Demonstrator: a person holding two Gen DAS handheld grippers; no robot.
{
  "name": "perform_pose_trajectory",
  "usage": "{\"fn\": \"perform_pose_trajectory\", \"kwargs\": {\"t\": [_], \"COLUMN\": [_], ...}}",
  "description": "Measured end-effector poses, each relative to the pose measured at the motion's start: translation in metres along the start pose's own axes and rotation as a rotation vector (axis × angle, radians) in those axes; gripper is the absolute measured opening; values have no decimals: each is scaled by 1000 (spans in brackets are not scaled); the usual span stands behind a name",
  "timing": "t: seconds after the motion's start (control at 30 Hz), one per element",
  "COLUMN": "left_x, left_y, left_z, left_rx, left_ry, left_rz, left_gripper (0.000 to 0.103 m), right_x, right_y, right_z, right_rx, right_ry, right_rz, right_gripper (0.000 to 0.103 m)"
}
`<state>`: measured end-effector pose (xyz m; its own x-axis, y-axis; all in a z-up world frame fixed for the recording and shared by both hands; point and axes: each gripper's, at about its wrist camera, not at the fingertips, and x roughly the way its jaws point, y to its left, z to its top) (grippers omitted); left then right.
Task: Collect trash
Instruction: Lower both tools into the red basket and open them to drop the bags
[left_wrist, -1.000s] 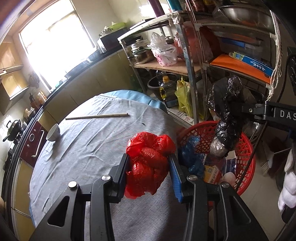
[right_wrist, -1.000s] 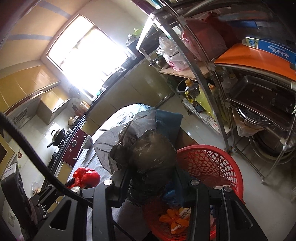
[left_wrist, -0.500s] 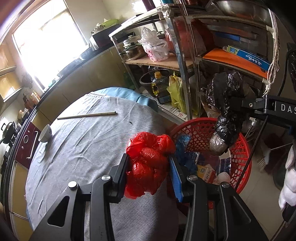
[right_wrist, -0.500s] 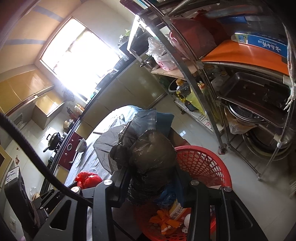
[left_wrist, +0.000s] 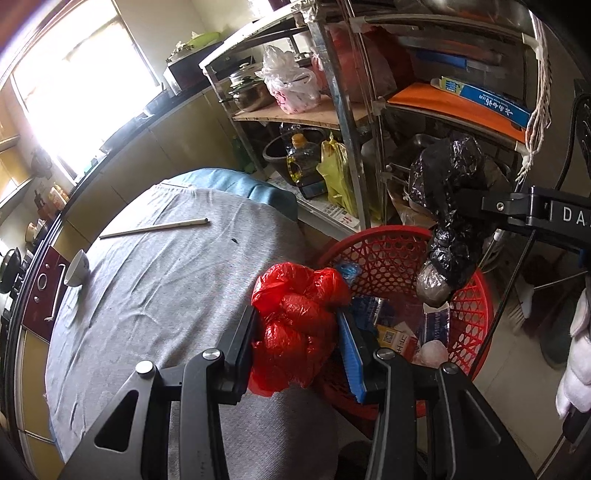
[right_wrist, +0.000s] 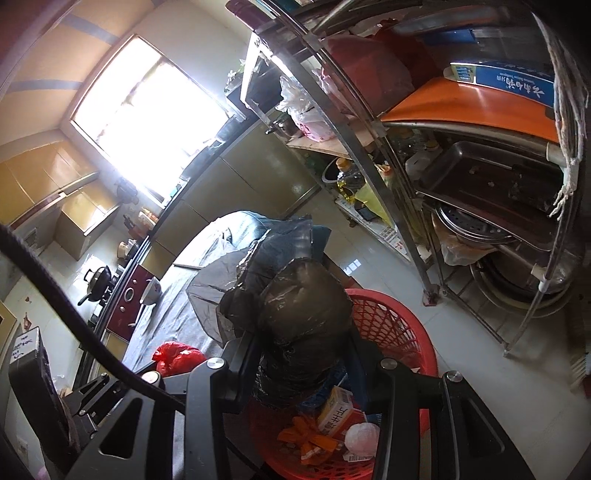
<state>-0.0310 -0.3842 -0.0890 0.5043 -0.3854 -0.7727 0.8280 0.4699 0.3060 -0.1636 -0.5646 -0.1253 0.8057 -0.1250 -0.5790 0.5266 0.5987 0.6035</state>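
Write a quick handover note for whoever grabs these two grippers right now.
Left gripper: shut on the red bag, at the table edge, just short of the red basket.
Right gripper: shut on the black bag, hanging over the basket.
Done: cartons and wrappers already lie in the basket.
Left: release both bags into it. Chopsticks and a bowl are on the table.
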Motion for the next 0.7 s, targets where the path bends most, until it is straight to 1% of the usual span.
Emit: {"fn": "perform_pose_trajectory", "kwargs": {"t": [0.37, 0.7], "left_x": [15, 31], "left_y": [-8, -10], "left_z": [0, 0], "left_rx": [6, 3], "left_ry": [37, 76], "left_rz": [-16, -43], "left_gripper": [44, 44], "right_x": [7, 23], "right_y": [-10, -16], "right_z": [-2, -7], "right_rx": [12, 19], "right_ry": [20, 60], "right_rz": [-13, -38], "right_gripper": [44, 44]}}
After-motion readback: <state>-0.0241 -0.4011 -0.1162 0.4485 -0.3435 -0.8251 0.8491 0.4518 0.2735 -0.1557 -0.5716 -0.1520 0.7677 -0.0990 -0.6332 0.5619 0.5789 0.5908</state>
